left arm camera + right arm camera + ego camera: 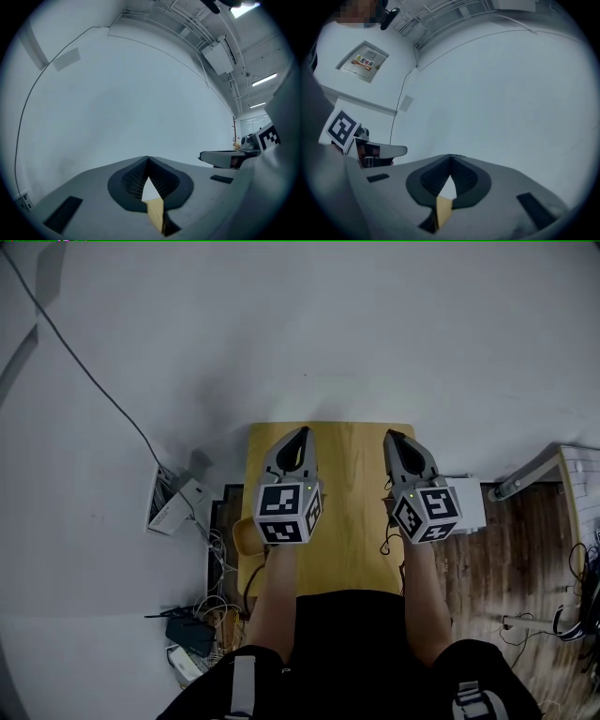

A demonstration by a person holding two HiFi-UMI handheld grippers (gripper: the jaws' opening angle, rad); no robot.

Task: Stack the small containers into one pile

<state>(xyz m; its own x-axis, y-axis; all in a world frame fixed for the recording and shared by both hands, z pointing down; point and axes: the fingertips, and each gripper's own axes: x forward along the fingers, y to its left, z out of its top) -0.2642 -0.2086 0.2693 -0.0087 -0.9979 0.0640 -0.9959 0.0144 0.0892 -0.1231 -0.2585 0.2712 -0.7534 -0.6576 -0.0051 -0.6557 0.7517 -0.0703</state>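
No small containers show in any view. In the head view my left gripper (pixel 301 430) and right gripper (pixel 389 434) hover side by side over a small bare wooden table (pixel 352 512), tips toward the white wall. Both are shut with nothing between the jaws. The left gripper view looks along its closed tips (pixel 148 158) at the wall, with a sliver of table (pixel 156 213) below and the right gripper (pixel 229 157) off to the side. From the right gripper view, the closed tips (pixel 451 155) point at the wall and the left gripper (pixel 379 151) is at the left.
A white wall rises just beyond the table, with a dark cable (pixel 84 362) running down it. A power strip and tangled wires (pixel 178 507) lie on the floor to the left. Against the table's right side stands a white box (pixel 469 504), with wood flooring (pixel 525 559) beyond.
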